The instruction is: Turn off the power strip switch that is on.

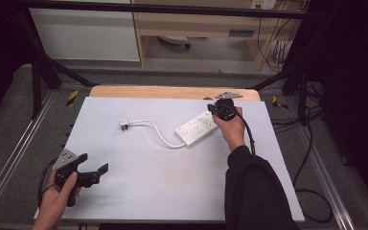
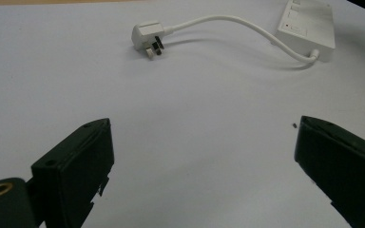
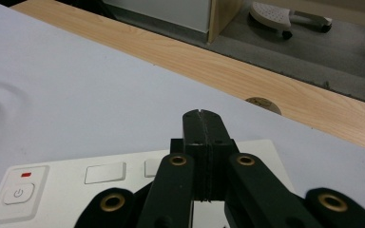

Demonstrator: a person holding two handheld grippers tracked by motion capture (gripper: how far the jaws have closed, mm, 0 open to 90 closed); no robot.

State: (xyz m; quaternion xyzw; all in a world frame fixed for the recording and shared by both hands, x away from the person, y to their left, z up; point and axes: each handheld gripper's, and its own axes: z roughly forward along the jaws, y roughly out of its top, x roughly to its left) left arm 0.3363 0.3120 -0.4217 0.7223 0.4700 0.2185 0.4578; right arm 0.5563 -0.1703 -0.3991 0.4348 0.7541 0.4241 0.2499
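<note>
Overhead, the right gripper (image 3: 202, 118), jaws pressed together empty, rests on the smooth white power strip (image 3: 123, 175); the left gripper (image 2: 202, 156) gapes wide.

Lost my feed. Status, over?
Left gripper open, low over bare mat. Right gripper shut, tips over the power strip. Plug lies loose, unplugged. Nothing in the way.

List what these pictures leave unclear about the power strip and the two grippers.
- Right gripper: its closed fingers cover part of the power strip in the right gripper view; whether they press it cannot be told.
- Power strip's near end: cut off by that view's bottom edge.
- Sockets: too small in the high view.
- Plug pins: blurred, left gripper view.
- Left gripper: open, empty.
</note>
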